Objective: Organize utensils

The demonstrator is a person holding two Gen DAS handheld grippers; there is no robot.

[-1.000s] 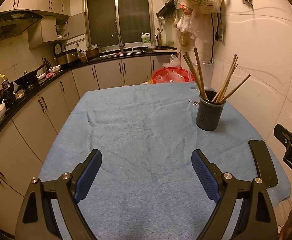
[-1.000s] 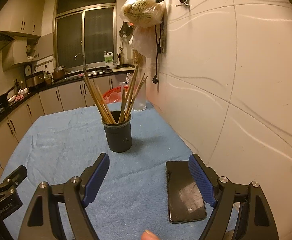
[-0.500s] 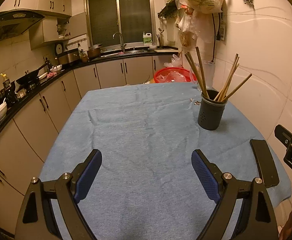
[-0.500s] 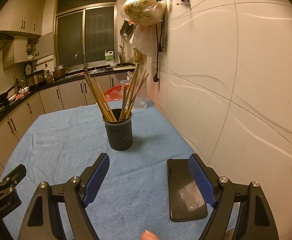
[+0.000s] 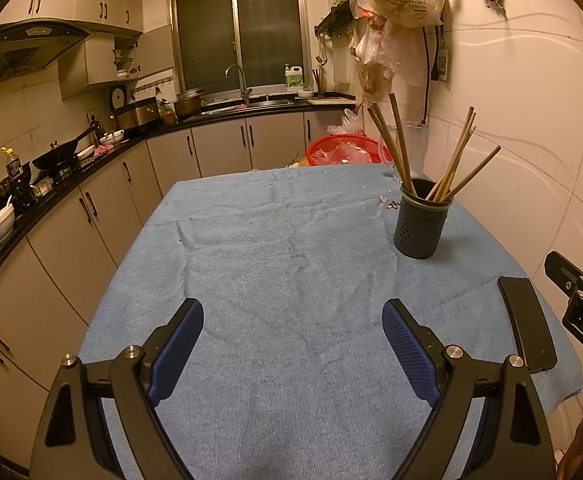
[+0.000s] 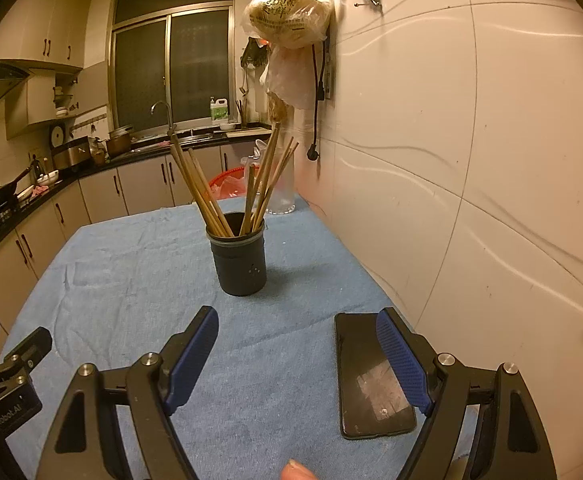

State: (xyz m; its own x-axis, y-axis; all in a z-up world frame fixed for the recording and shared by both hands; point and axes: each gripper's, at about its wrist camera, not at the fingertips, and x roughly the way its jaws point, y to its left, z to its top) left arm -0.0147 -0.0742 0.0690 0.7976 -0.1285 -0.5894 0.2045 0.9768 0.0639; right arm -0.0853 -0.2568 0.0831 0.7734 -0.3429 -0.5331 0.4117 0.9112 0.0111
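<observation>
- My left gripper [image 5: 292, 338] sits low in the frame of its own view with its 2 blue-padded fingers spread wide; only bare blue cloth shows between them, and it grips nothing.
- My right gripper [image 6: 297, 338] is likewise spread wide and empty, over the cloth at the lower centre of its view.
- The tabletop [image 5: 275, 248] is covered by a blue towel-like cloth.
- The dark round utensil holder [image 6: 240, 258] stands upright on the cloth, centre of the right view and right of centre in the left view [image 5: 421, 222], well apart from both grippers.
- In the holder stands a bunch of wooden chopsticks [image 6: 211, 196], fanned out: some lean to the left, others to the right, tips above the rim. I cannot count them exactly.
- A black phone [image 6: 369, 376] lies flat on the cloth at lower right, partly behind my right gripper's right finger; I cannot tell whether they touch.
- A few small scraps [image 5: 387, 201] lie on the cloth just left of the holder.
- Beyond the far edge of the tabletop there is a red basket [image 5: 343, 150] holding crumpled plastic bags.
- A clear tall jar [image 6: 283, 196] stands at the far right corner by the wall; its contents are not discernible.
- A plastic bag [image 6: 289, 16] with something pale inside hangs on the wall at the top.
</observation>
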